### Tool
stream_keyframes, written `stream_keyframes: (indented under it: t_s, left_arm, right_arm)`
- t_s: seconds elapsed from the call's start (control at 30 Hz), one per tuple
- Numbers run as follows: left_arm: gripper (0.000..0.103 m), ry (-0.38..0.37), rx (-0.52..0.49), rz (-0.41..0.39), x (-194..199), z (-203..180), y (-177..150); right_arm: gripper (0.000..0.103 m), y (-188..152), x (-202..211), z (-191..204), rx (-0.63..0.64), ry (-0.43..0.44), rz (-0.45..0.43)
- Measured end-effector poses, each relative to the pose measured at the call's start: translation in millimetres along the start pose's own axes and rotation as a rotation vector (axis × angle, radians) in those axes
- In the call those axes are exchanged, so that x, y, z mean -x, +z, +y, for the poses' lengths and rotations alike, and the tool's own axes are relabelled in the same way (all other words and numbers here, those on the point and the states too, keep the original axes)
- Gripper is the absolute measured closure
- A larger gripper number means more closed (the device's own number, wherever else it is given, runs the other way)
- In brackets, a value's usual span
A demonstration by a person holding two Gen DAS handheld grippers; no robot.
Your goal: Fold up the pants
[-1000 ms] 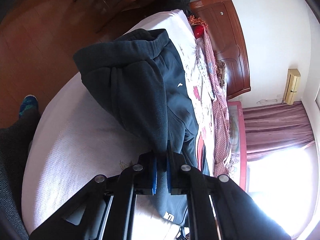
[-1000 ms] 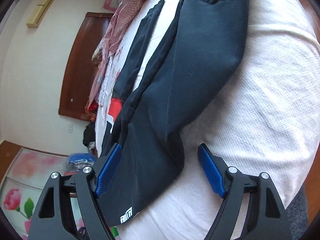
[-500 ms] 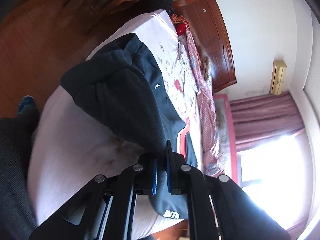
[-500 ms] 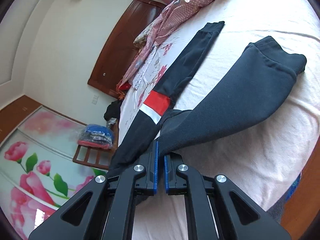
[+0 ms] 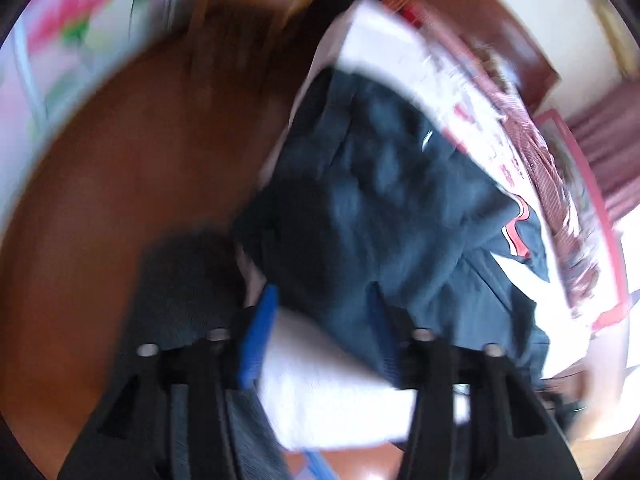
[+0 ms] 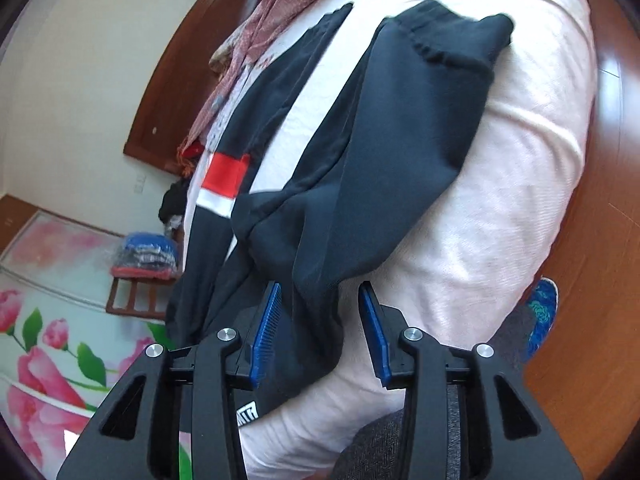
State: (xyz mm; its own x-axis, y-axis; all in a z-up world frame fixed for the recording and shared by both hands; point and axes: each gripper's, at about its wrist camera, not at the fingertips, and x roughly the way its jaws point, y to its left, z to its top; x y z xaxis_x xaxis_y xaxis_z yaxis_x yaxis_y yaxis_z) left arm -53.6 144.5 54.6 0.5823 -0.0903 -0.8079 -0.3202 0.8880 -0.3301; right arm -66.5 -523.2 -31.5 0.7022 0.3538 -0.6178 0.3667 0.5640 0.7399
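Dark navy pants (image 6: 360, 184) with a red and white band (image 6: 220, 184) lie on the white bed (image 6: 520, 184), one leg folded over with its cuff toward the far edge. My right gripper (image 6: 320, 328) is open, its blue pads either side of the fabric near the waist. In the blurred left wrist view the pants (image 5: 380, 200) lie bunched on the bed (image 5: 340, 400). My left gripper (image 5: 320, 340) is open just over the near edge of the cloth.
A dark wooden headboard (image 6: 180, 92) and a red checked cloth (image 6: 260, 32) run along the bed's far side. A wooden stool with folded clothes (image 6: 144, 256) stands by the flowered wall. Brown wood floor (image 5: 120, 200) surrounds the bed. A person's leg and shoe (image 6: 536, 320) are near.
Both grippers have opened and let go of the pants. The left gripper has swung sharply toward the floor side, blurring its view. The folded leg now lies on the bed.
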Motion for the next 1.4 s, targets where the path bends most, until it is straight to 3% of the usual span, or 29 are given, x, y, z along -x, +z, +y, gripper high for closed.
stream_keyframes:
  t_s: [0.03,0.1,0.13,0.2,0.27,0.37,0.43,0.47,0.53,0.6,0.67,0.73,0.83,0.9,0.93,0.97,1.03,1.13,1.2,1.27,1.33,1.4]
  left_arm:
    - [0.025,0.018,-0.07,-0.069,12.3,-12.5,1.8]
    - [0.015,0.003,-0.23,-0.193,33.2,-45.6,1.4]
    - [0.012,-0.037,-0.327,-0.217,35.6,-68.1,3.8]
    - [0.011,-0.103,-0.467,-0.234,38.8,-104.9,-4.6]
    - [0.011,-0.145,-0.541,-0.243,36.5,-134.2,-8.5]
    - [0.011,-0.235,-0.592,-0.192,35.6,-165.4,-20.6]
    - [0.011,-0.272,-0.62,-0.159,31.9,-181.9,-29.6]
    - [0.011,-0.277,-0.641,-0.142,29.5,-190.4,-34.7]
    - [0.011,-0.276,-0.674,-0.132,27.3,-204.3,-43.8]
    - [0.011,-0.259,-0.701,-0.132,27.4,-211.5,-53.5]
    - [0.011,-0.239,-0.703,-0.116,25.3,-213.3,-57.6]
    - [0.011,-0.23,-0.681,-0.093,18.9,-209.7,-55.7]
    - [0.011,-0.213,-0.644,-0.036,0.4,-202.3,-55.6]
    - [0.011,-0.201,-0.636,-0.005,-9.4,-197.5,-57.2]
    - [0.011,-0.19,-0.639,-0.001,-12.4,-196.2,-58.5]
    - [0.011,-0.18,-0.644,-0.002,-14.5,-195.4,-59.4]
    - [0.011,-0.166,-0.645,0.006,-18.9,-195.0,-59.1]
    - [0.011,-0.164,-0.64,0.014,-22.3,-197.6,-57.3]
    - [0.011,-0.162,-0.648,0.007,-22.2,-201.2,-57.1]
    - [0.011,-0.161,-0.654,0.008,-23.3,-204.8,-57.4]
    - [0.011,-0.156,-0.661,0.011,-25.9,-208.5,-58.8]
    - [0.011,-0.145,-0.665,0.024,-30.8,-211.8,-59.5]
  right_arm:
    - [0.061,8.0,6.8,-4.9,-0.011,-0.028,-0.035]
    - [0.061,30.8,14.4,-20.5,-0.077,-0.114,-0.092]
    - [0.061,40.7,15.7,-28.9,-0.116,-0.102,-0.12]
    - [0.061,60.9,16.3,-43.7,-0.178,-0.173,-0.184]
    - [0.061,76.5,11.2,-54.1,-0.201,-0.182,-0.219]
    - [0.061,94.5,-4.9,-61.8,-0.185,-0.174,-0.21]
    - [0.061,100.5,-8.8,-42.2,-0.055,-0.209,-0.241]
    - [0.073,103.1,-12.1,-26.6,0.032,-0.272,-0.237]
    - [0.087,108.2,-10.0,-0.7,0.163,-0.319,-0.251]
    - [0.089,110.9,14.1,25.0,0.281,-0.353,-0.341]
    - [0.096,117.9,44.0,29.6,0.287,-0.335,-0.446]
    - [0.096,124.1,66.8,14.6,0.252,-0.361,-0.504]
    - [0.096,134.4,66.5,-38.0,0.137,-0.482,-0.466]
    - [0.096,132.7,59.4,-67.0,0.033,-0.435,-0.387]
    - [0.095,126.5,59.0,-67.7,0.031,-0.349,-0.387]
    - [0.078,123.5,58.1,-61.4,0.067,-0.296,-0.383]
    - [0.049,127.1,47.8,-44.7,0.121,-0.31,-0.372]
    - [0.049,149.8,31.6,-30.5,0.149,-0.309,-0.34]
    - [0.049,163.6,10.5,-15.3,0.216,-0.296,-0.248]
    - [0.049,169.5,-23.9,12.4,0.371,-0.364,-0.122]
    - [0.049,168.6,-59.1,33.3,0.52,-0.502,-0.016]
    - [0.045,171.7,-80.9,36.0,0.554,-0.651,0.031]
